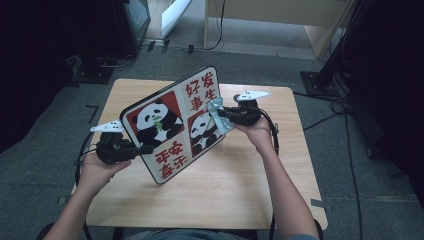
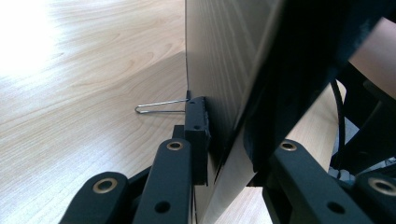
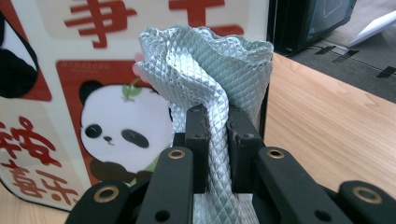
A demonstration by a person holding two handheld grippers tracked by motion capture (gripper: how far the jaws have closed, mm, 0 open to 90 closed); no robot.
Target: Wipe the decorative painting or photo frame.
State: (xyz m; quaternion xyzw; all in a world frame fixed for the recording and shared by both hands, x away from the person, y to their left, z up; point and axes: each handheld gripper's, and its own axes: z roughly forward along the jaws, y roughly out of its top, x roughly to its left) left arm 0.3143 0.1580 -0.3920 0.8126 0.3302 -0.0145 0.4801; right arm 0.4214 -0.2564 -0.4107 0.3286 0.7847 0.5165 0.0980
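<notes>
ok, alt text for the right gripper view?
The right hand-held gripper is shut on a bunched pale grey-green quilted cloth, held against a board printed with pandas and red characters. The wooden table lies to the right.

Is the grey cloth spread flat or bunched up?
Bunched: the cloth is crumpled between the shut right gripper, against the panda board.

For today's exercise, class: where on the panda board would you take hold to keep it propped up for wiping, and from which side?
Take the panda board at its left edge, coming in from the side with one jaw on each face, as the left tool does now. The board is thin and flat, tilted on its lower corner, so an edge pinch leaves the printed face free for the cloth in the right tool.
</notes>
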